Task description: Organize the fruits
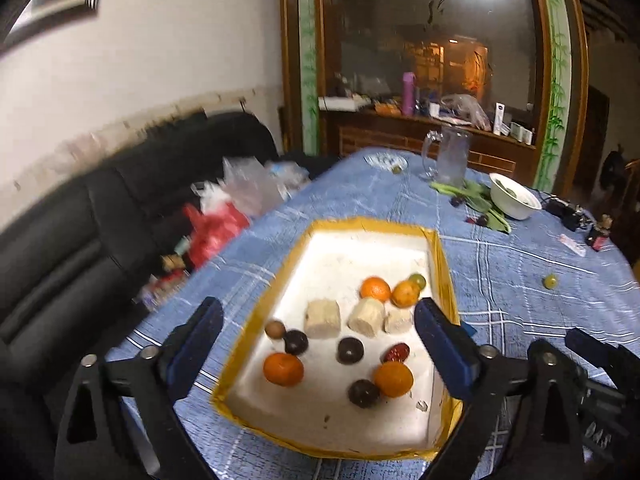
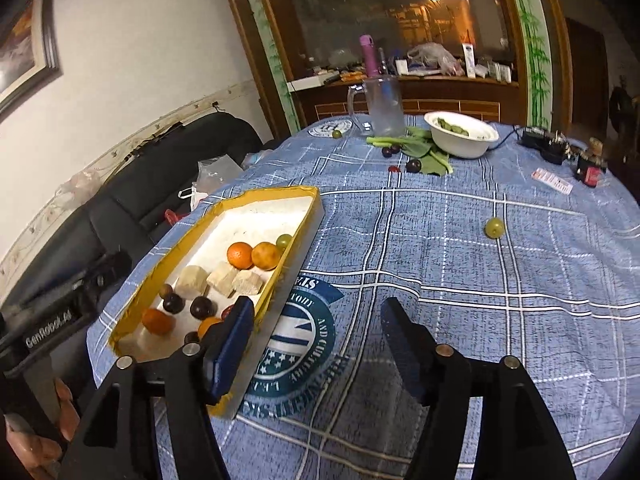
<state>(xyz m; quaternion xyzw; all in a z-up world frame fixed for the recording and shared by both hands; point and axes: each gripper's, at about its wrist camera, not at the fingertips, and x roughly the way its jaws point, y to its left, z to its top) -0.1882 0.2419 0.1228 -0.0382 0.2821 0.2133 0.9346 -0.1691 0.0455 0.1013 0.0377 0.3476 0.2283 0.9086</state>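
Tray [image 1: 280,264] lengthwise away from camera

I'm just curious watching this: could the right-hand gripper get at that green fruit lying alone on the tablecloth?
Probably yes. The right gripper is open and empty, and only bare tablecloth lies between it and the green fruit.

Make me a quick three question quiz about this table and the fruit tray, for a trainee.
1. True or false: the left gripper is closed on an orange.
2. How many oranges lie in the tray?
3. Which fruit lies alone on the tablecloth, right of the tray? A) green grape B) banana C) lemon

Key: 1 false, both it and the right gripper are open and empty; 2 four; 3 A.
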